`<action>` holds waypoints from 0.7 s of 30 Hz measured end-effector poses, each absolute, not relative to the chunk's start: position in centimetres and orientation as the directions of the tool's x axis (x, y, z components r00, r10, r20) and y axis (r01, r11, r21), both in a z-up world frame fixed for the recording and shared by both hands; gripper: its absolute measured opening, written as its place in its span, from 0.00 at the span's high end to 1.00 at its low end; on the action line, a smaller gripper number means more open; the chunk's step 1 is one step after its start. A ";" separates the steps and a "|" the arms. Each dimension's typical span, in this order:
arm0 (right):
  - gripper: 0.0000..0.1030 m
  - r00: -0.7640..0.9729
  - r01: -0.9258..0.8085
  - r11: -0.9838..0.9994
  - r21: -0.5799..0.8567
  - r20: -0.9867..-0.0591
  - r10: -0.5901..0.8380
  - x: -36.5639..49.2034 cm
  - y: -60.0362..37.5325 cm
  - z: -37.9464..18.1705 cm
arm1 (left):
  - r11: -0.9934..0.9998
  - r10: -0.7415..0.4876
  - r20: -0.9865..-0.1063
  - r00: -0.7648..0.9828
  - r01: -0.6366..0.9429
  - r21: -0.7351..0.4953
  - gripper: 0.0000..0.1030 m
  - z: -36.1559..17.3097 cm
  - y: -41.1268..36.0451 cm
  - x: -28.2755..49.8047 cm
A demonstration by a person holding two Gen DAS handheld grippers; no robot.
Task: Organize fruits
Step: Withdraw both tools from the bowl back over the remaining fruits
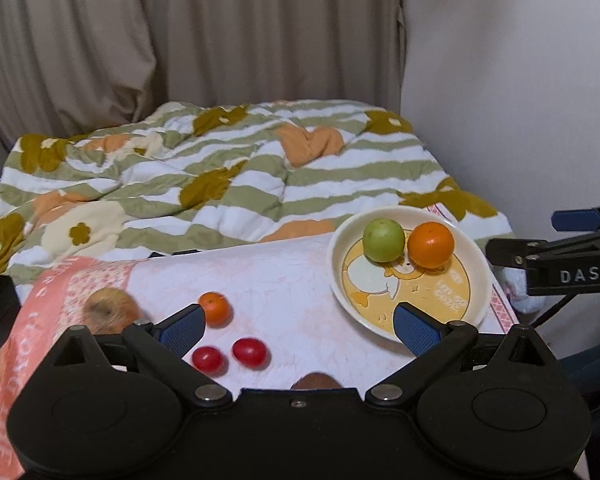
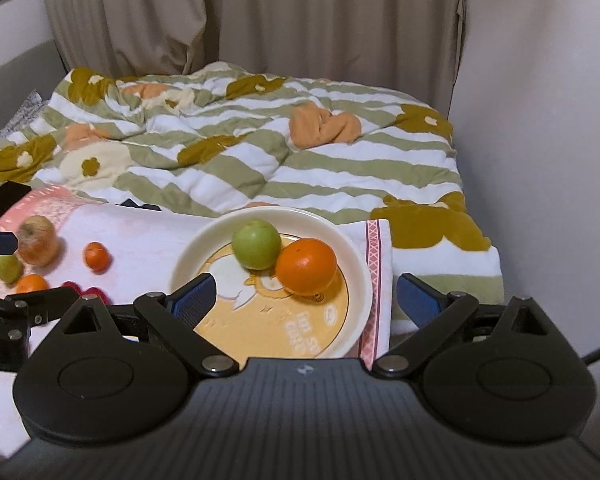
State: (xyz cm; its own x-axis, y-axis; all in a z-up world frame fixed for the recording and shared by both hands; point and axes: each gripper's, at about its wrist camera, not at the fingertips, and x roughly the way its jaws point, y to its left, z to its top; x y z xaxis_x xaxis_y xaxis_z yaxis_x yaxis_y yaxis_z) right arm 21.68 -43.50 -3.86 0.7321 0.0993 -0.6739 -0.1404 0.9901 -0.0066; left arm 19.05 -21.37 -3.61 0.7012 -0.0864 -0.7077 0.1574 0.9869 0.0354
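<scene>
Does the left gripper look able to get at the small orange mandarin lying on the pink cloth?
Probably yes. The left gripper stands open and empty, and the small orange mandarin lies bare just beyond its left finger, apart from the two red tomatoes.

Two fruits [image 2: 284, 256] touching in plate [image 2: 360, 280], others [image 2: 97, 256] left.

left gripper [image 1: 300, 322]: jaws wide, empty, lower centre | plate [image 1: 476, 264]: right, holds green apple [image 1: 383, 239] touching orange [image 1: 431, 245] | cloth [image 1: 284, 280]: small tangerine [image 1: 216, 308], two cherry tomatoes [image 1: 250, 353] lower left
</scene>
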 end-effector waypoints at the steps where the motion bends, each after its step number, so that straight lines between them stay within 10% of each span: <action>1: 0.00 0.735 -0.146 0.989 -0.004 -0.670 0.106 21.0 -43.4 -3.4 | 0.989 -0.079 -0.703 0.707 0.145 0.036 0.01 -3.3 -21.1 18.4; 21: 0.00 0.733 -0.197 0.979 0.048 -0.657 0.179 11.7 -33.3 0.0 | 0.999 0.032 -0.661 0.750 -0.019 0.028 0.01 -1.0 -6.4 8.8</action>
